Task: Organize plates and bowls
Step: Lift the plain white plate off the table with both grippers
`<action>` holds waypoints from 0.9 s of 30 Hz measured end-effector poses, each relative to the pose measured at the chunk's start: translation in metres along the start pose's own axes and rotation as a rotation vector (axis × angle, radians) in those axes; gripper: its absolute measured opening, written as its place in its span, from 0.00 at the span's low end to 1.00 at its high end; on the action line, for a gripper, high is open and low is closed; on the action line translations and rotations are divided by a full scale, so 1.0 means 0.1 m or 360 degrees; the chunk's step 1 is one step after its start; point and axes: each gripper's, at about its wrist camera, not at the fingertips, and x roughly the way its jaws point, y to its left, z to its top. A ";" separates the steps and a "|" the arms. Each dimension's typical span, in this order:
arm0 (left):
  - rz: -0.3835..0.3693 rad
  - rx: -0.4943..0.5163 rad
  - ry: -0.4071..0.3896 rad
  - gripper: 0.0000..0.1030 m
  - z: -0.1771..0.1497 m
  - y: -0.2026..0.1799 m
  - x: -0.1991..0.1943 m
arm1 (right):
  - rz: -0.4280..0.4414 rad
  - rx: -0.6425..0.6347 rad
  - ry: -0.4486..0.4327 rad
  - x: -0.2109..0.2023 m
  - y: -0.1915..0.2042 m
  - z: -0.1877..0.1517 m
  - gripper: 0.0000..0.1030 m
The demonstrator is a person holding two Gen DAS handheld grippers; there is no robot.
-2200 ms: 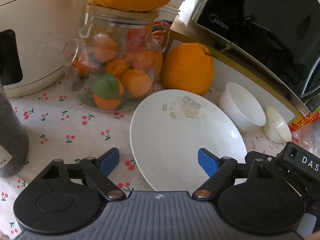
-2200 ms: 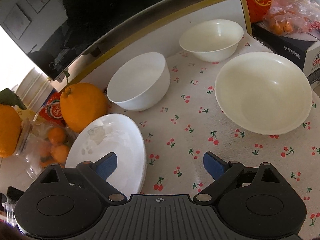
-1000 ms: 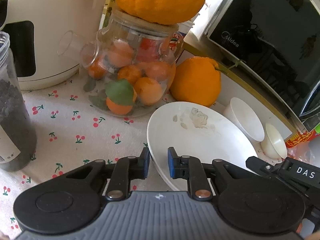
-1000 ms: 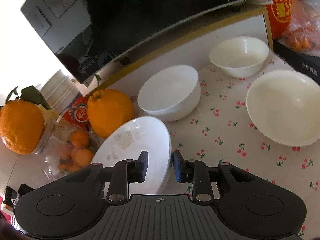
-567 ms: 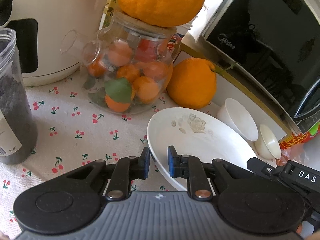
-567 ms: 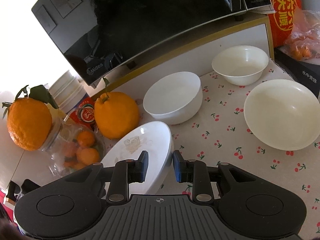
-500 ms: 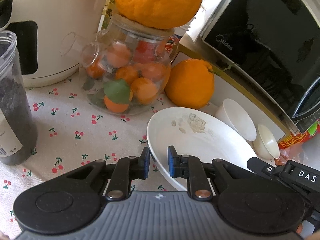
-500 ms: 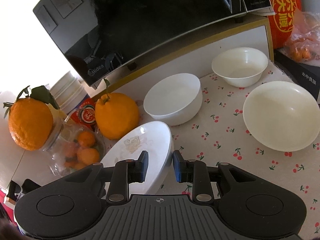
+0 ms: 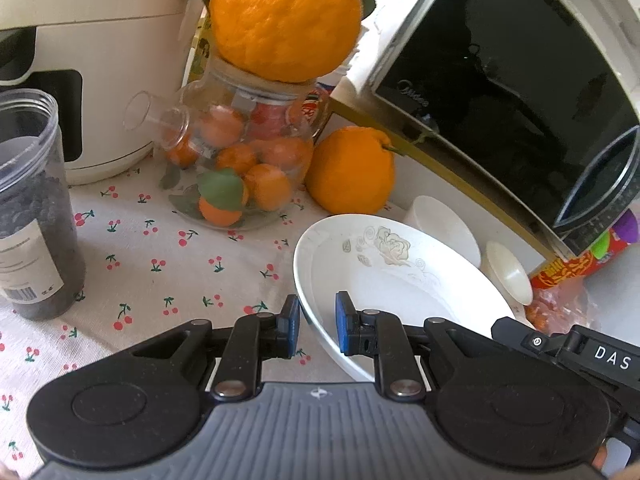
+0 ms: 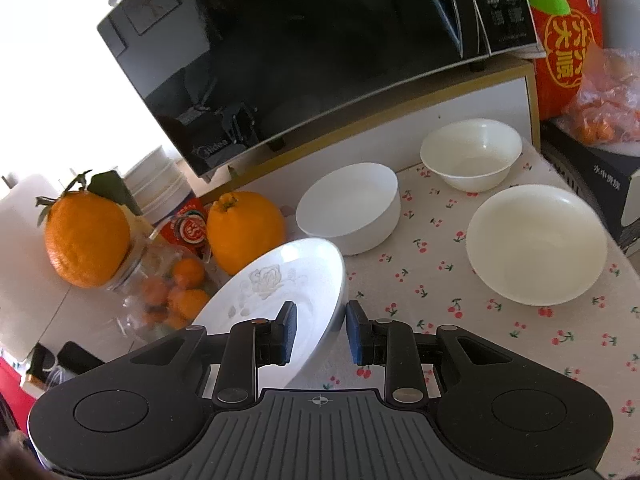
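Observation:
A white plate with a pale flower print [image 9: 384, 276] [image 10: 280, 292] is held off the cherry-print tablecloth, tilted. My left gripper [image 9: 317, 330] is shut on its left rim. My right gripper [image 10: 320, 330] is shut on its right rim. A white deep bowl [image 10: 352, 208] stands behind the plate. A smaller cream bowl [image 10: 472, 156] stands near the back right. A wide cream bowl [image 10: 536, 244] stands at the right. In the left wrist view the deep bowl [image 9: 444, 228] and the small bowl [image 9: 508, 276] show beyond the plate.
A black microwave [image 10: 304, 52] sits on a white stand at the back. A glass teapot of small oranges [image 9: 240, 168] with a large orange [image 9: 284, 20] on top stands at the left. Another orange [image 9: 352, 172], a dark jar [image 9: 36, 208] and a cream appliance [image 9: 92, 52] are nearby.
Both grippers closed on the plate's opposite rims and lifted it; the table and bowls now look farther below than before.

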 end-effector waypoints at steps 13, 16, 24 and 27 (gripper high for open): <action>-0.0064 0.0052 0.0046 0.16 -0.22 -0.03 -0.31 | -0.0006 -0.0011 0.0024 -0.45 -0.08 -0.16 0.25; -0.0066 0.0074 0.0059 0.16 -0.26 -0.02 -0.36 | -0.0016 -0.0044 0.0036 -0.54 -0.08 -0.23 0.25; -0.0069 0.0167 0.0056 0.16 -0.37 -0.01 -0.51 | -0.0029 -0.0051 0.0081 -0.73 -0.09 -0.41 0.25; -0.0066 0.0224 0.0049 0.16 -0.41 -0.01 -0.55 | -0.0036 -0.0052 0.0117 -0.77 -0.11 -0.48 0.25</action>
